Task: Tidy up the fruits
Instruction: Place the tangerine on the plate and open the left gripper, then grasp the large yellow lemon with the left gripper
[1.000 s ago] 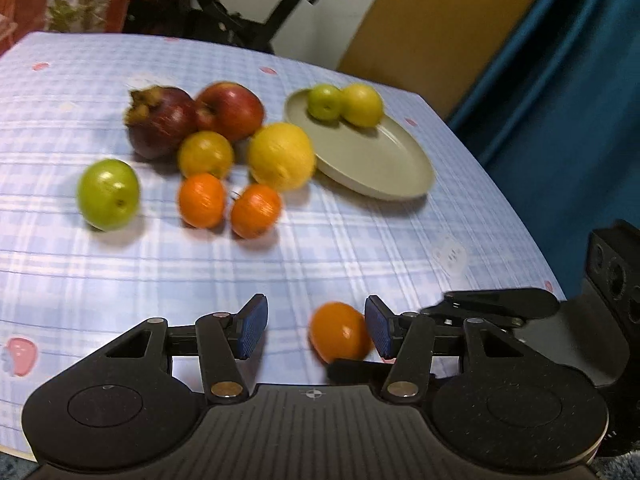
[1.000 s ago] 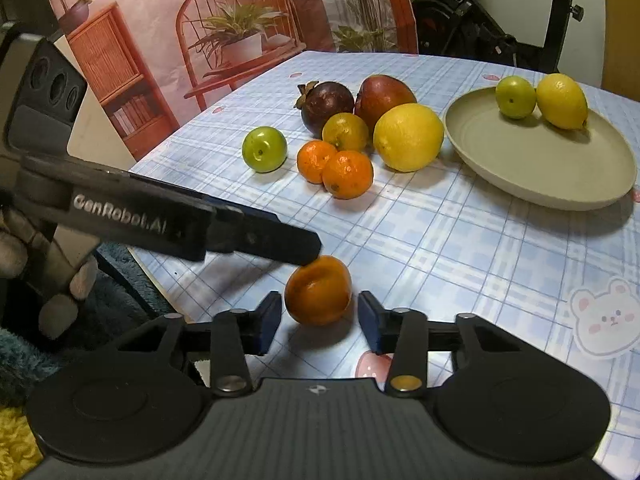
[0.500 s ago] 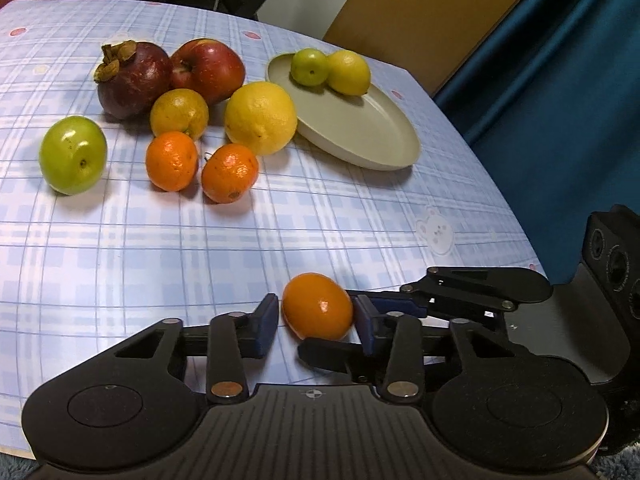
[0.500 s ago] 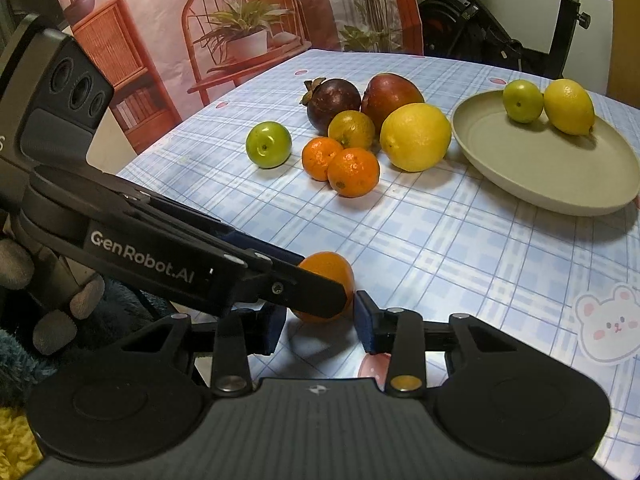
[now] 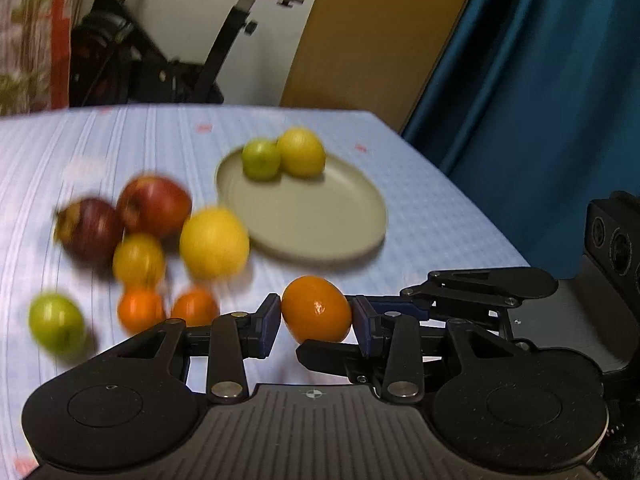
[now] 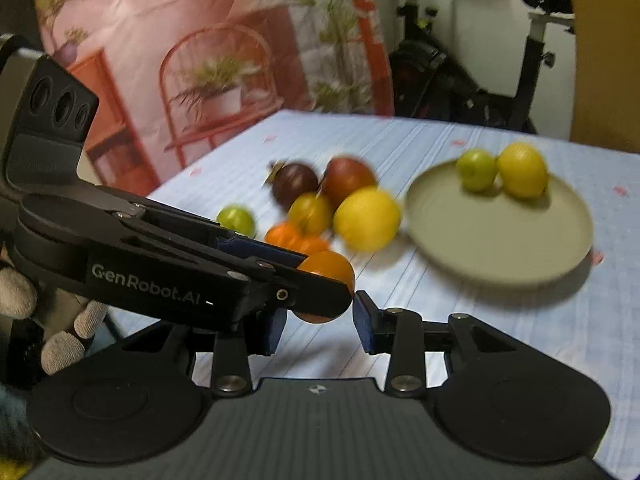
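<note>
A small orange (image 5: 316, 308) hangs above the checked tablecloth, pinched between the blue pads of my left gripper (image 5: 314, 322). My right gripper (image 6: 320, 320) is shut on the same orange (image 6: 326, 276) from the other side; its fingers (image 5: 480, 284) reach in from the right. In the right wrist view the left gripper's fingers (image 6: 224, 276) cross in front and hide the right gripper's left pad. A beige plate (image 5: 320, 232) holds a green fruit (image 5: 261, 159) and a lemon (image 5: 301, 152).
Loose fruit lies left of the plate: a red apple (image 5: 154, 206), a mangosteen (image 5: 90, 226), a big lemon (image 5: 214, 242), two oranges (image 5: 141, 310), a green fruit (image 5: 56, 322). An exercise bike (image 5: 224, 40) and a blue curtain (image 5: 540, 80) stand beyond the table. A gloved hand (image 6: 60, 344) holds the left gripper.
The left gripper's jaws closed onto the orange that sat between the right gripper's pads. Both grippers then rose together, lifting it off the cloth, and the views tilted upward.
</note>
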A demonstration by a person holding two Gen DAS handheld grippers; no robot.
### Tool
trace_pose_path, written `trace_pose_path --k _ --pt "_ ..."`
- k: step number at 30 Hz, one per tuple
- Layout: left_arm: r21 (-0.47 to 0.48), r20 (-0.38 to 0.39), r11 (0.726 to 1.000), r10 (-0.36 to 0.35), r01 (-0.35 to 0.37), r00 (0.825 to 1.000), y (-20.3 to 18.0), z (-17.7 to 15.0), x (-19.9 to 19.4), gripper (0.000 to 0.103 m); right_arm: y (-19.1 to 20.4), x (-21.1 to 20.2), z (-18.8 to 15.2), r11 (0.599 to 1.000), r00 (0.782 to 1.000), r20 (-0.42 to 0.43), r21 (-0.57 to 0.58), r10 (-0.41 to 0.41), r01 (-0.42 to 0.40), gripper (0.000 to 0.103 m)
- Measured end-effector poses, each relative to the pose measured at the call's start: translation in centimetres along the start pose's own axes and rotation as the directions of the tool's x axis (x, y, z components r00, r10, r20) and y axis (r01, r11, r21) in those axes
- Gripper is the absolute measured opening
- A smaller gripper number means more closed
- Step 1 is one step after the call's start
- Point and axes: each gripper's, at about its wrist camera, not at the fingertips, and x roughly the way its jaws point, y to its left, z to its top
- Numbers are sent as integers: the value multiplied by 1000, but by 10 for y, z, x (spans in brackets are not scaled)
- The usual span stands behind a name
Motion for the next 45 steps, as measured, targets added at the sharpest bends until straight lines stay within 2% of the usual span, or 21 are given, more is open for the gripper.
trace_pose_path --k 5,8,14,23,28,30,35,39,45 --pt "-19 9 1000 9 -9 1000 5 37 26 41 -24 6 25 1000 998 63 22 -21 19 39" --pt "1 7 998 59 -59 998 4 51 42 40 -39 19 36 998 996 76 46 -37 34 39" --pt "1 -27 994 108 -108 994 11 68 75 40 -59 49 50 991 995 40 102 -93 88 39" --pt "-33 -43 986 160 -162 986 32 76 92 39 -81 83 58 984 997 -6 158 -77 77 39" --pt "-44 -1 984 175 -175 985 36 84 88 39 -92 93 66 977 996 -1 190 -94 92 40" --pt "-61 21 984 171 -169 985 39 87 78 39 -92 93 69 974 991 7 188 -134 130 42" --pt "-61 73 984 170 -166 983 45 87 47 39 -83 73 64 965 979 87 202 -185 164 42" --pt "-76 98 983 172 -165 980 52 84 26 39 -74 55 56 967 978 120 208 -171 144 42" --pt "-79 101 981 187 -180 977 63 73 1 39 -53 49 46 979 983 114 162 -146 126 42"
